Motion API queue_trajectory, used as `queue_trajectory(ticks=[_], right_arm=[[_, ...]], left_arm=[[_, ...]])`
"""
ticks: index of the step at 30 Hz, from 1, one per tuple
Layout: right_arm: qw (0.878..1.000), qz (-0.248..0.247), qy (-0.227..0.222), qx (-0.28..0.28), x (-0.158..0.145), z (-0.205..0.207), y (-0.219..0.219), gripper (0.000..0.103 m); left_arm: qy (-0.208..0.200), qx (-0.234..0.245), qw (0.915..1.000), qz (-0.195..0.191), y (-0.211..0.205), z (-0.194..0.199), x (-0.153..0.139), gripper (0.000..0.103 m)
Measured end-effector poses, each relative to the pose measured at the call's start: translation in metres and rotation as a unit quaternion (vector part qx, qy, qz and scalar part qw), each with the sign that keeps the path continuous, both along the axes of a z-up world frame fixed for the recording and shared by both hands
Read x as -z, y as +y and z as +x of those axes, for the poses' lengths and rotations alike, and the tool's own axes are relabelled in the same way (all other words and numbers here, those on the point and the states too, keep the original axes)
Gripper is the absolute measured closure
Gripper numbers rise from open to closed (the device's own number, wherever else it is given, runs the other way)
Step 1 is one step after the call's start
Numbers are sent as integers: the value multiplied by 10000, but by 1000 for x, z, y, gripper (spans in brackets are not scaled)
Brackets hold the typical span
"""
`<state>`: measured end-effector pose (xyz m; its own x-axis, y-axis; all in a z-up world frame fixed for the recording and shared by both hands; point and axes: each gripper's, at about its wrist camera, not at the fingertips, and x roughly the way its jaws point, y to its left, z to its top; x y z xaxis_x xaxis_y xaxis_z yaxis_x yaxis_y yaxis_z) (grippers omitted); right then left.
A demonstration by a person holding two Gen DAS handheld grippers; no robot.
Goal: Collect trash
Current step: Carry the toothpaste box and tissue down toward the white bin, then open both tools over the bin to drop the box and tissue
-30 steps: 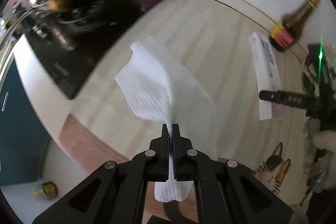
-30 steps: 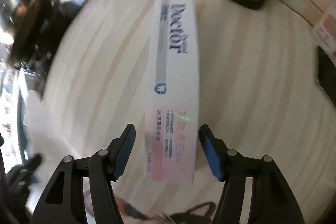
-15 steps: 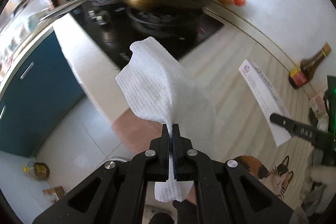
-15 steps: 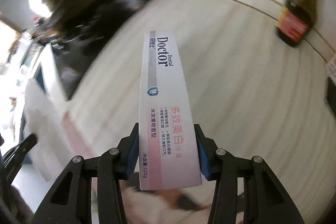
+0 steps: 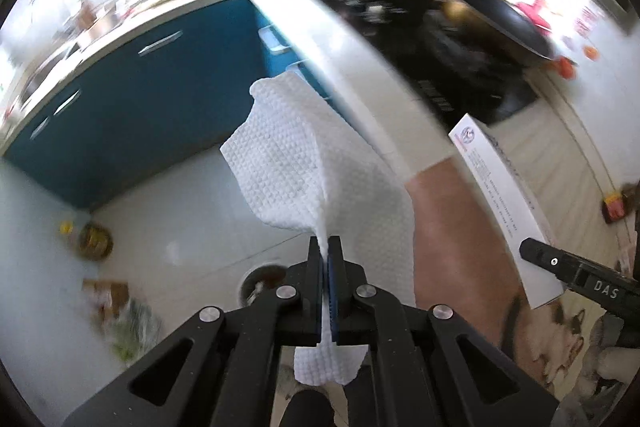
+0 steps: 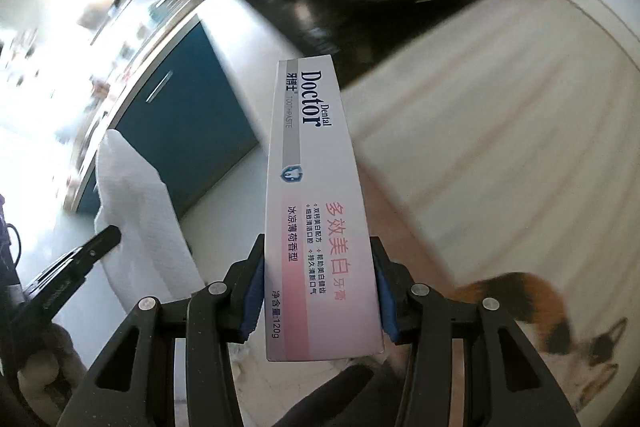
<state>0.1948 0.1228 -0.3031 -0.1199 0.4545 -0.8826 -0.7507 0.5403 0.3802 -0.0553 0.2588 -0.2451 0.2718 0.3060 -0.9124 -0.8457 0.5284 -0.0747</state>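
Both pieces of trash are lifted and look to be in transit off the pale wooden countertop (image 6: 500,147), out over the white tiled floor (image 5: 168,211) by the blue cabinets (image 5: 132,107). The right gripper (image 6: 320,291) clamps the long white-and-pink toothpaste box (image 6: 316,207); the left gripper (image 5: 325,267), pressed together, pinches the white embossed paper towel (image 5: 296,167). Next comes finding a bin on the near floor and releasing above it.

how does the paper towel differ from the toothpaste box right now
The paper towel is soft, crumpled and plain white with a dimpled weave; the toothpaste box is a stiff, straight-edged carton printed with "Dental Doctor" and pink text. The towel is pinched thin, the left gripper fully shut on it; the box fills the wider gap of the right gripper. Both are held off the counter, sticking out past the fingers.
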Motion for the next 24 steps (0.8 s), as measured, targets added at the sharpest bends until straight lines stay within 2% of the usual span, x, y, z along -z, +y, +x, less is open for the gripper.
queue_trajectory(ticks=[7,13,17,20,21,23,24], right_arm=[[9969,-141,93,-773,30,-76,52,54],[9900,-518,53,-1311,89,-131,87,54],[9820,-947,82,-1634,163,-162,102,54],[9755,-1302,222,-1758,233,-176,107,54],[9737,-1402,288,-1773,254,-178,107,54],[9689,-1646,507,-1777,311,-181,106,54],[9672,-1713,567,-1787,327,-181,107,54]], left_arm=[[136,-797,9963,-306,19,-83,37,103],[130,-1265,9890,-761,39,-123,103,103],[12,-1553,9781,-1385,54,-143,181,103],[-115,-1775,9642,-1966,65,-154,257,103],[-153,-1838,9579,-2202,69,-157,291,103],[-146,-1925,9486,-2509,74,-159,344,103],[-130,-1923,9445,-2658,77,-158,373,103]])
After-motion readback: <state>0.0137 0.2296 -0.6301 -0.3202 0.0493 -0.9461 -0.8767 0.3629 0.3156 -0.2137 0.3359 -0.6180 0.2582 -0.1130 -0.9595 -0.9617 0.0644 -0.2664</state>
